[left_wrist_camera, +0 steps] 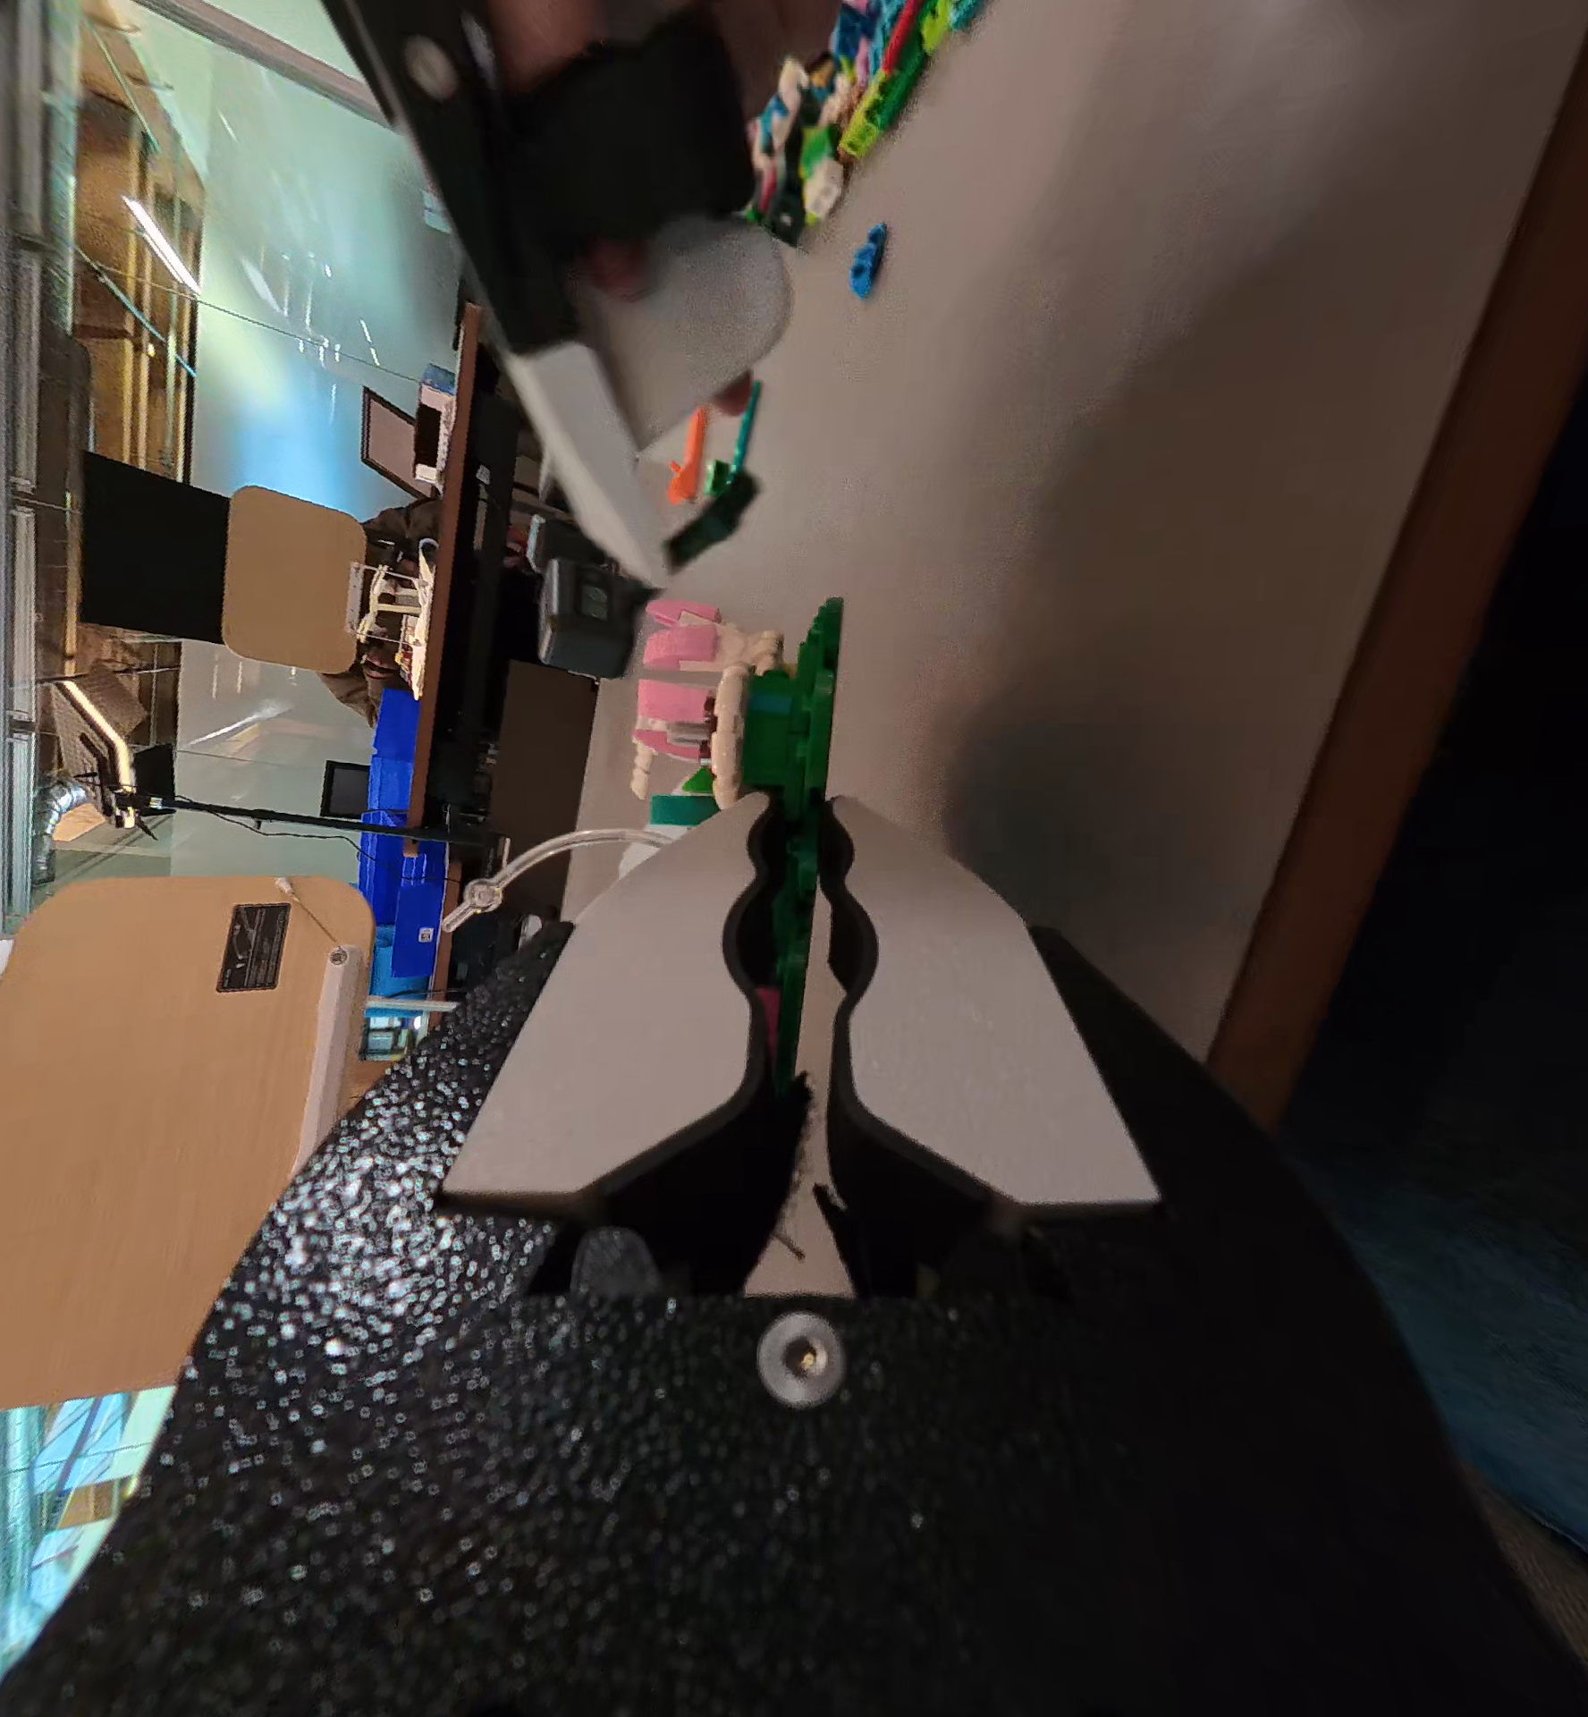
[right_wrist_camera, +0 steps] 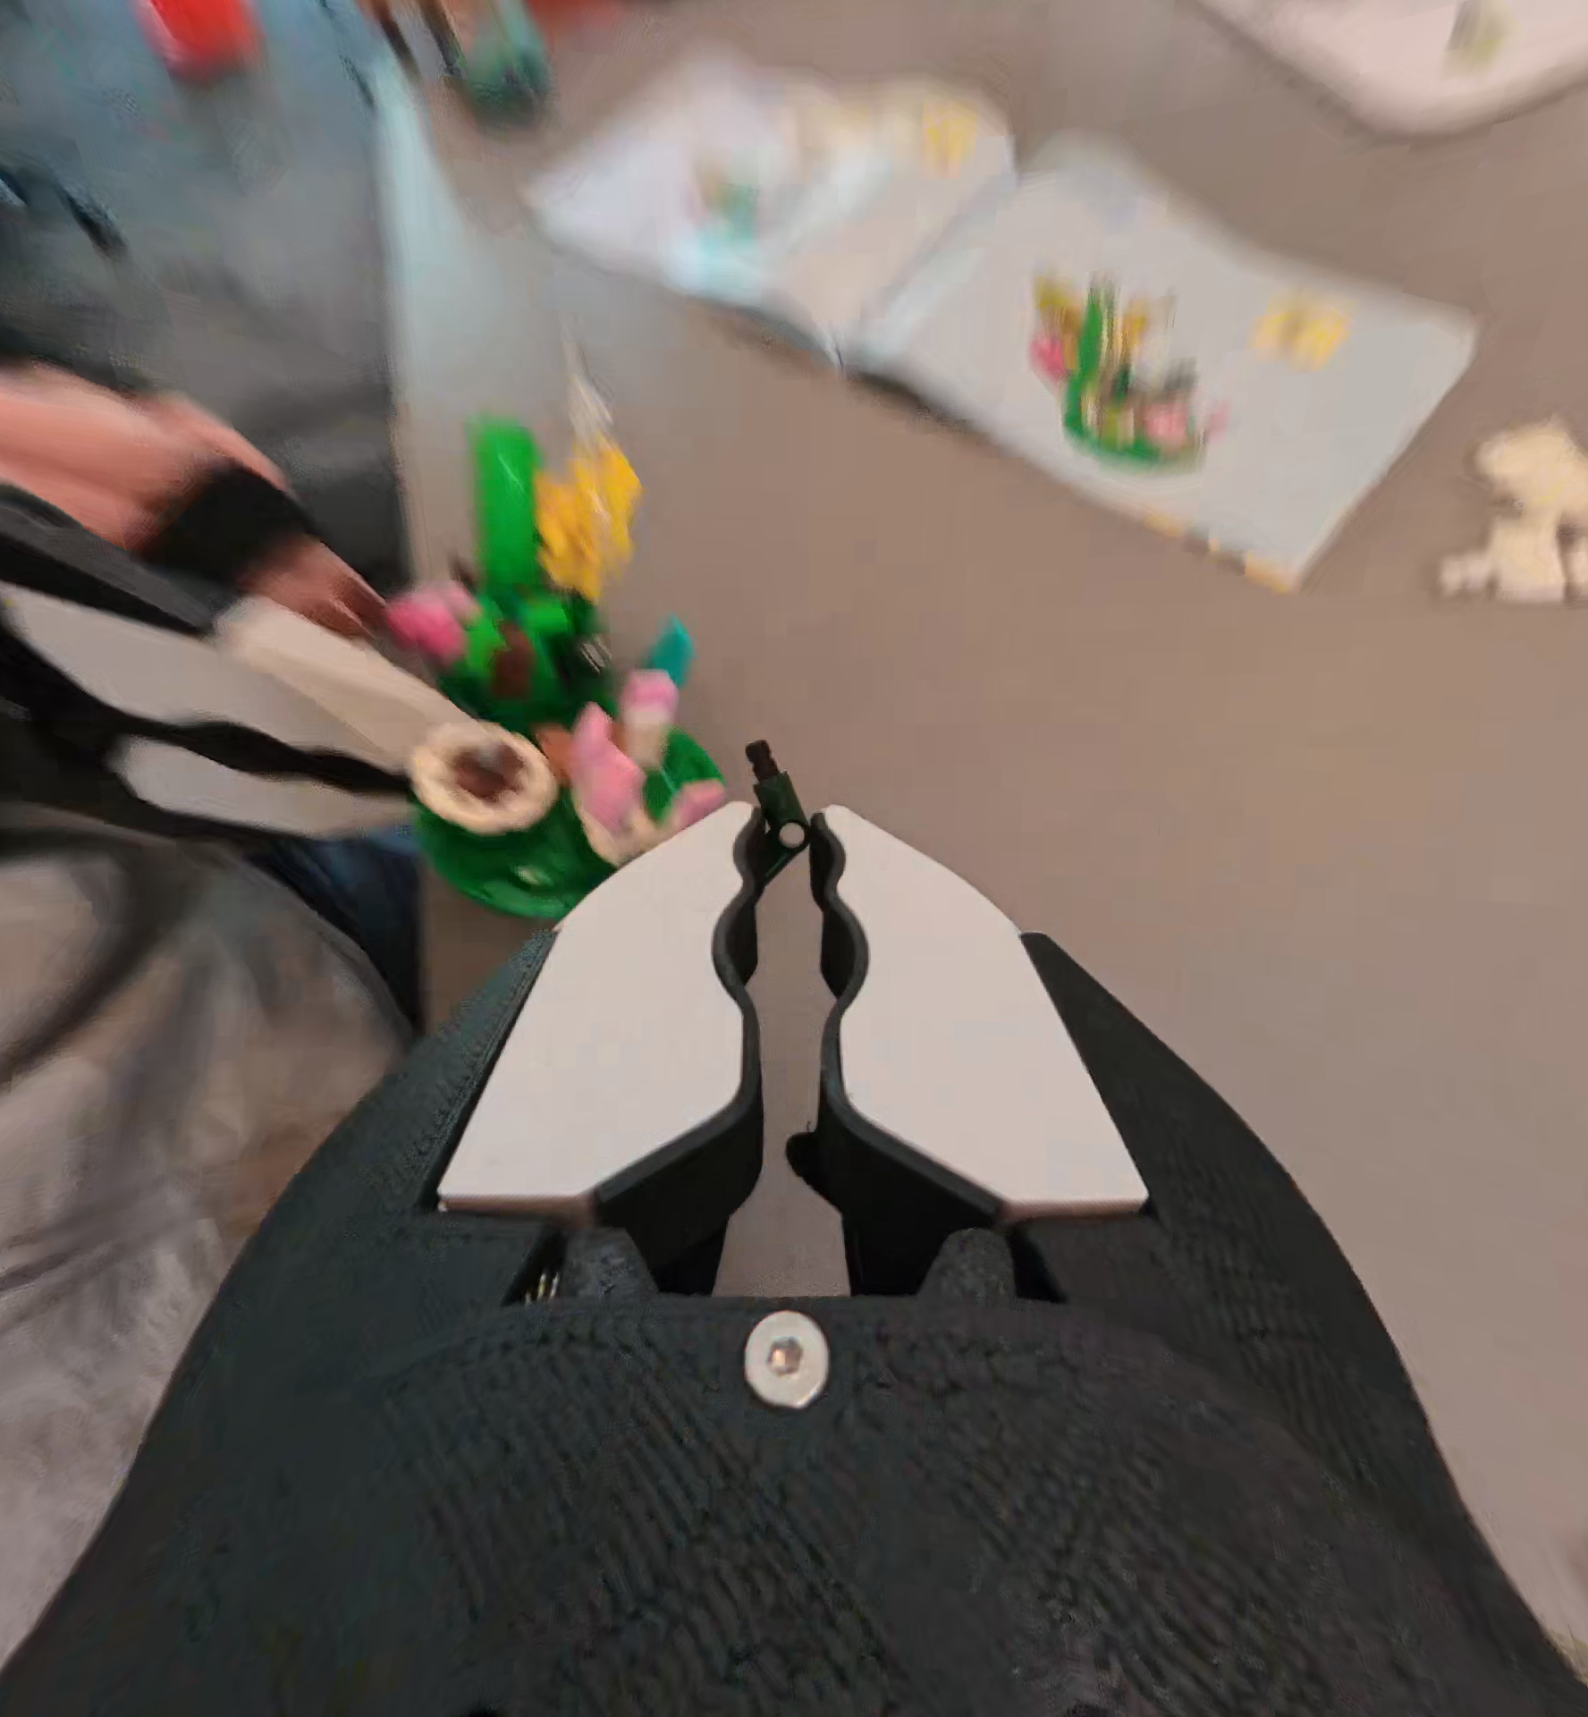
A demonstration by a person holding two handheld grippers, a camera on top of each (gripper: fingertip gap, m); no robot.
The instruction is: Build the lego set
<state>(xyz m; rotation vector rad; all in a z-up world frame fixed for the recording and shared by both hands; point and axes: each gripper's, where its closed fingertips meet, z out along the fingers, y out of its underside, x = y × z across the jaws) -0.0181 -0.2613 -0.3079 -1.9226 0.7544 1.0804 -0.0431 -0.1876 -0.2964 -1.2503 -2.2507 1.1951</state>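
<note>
Open office — glass partition [left_wrist_camera: 307,232], desks [left_wrist_camera: 456,576], wooden chairs [left_wrist_camera: 149,1115].

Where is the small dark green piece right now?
In the right wrist view, the dark green piece is pinched at the right gripper fingertips, just right of the flower model.

Nothing could be read from where I stood. A small black plate [left_wrist_camera: 254,948] on the back of a wooden chair [left_wrist_camera: 135,1124] carried print too fine to make out, and the open booklet [right_wrist_camera: 1153,390] on the bench [right_wrist_camera: 1143,836] was a blur.
</note>
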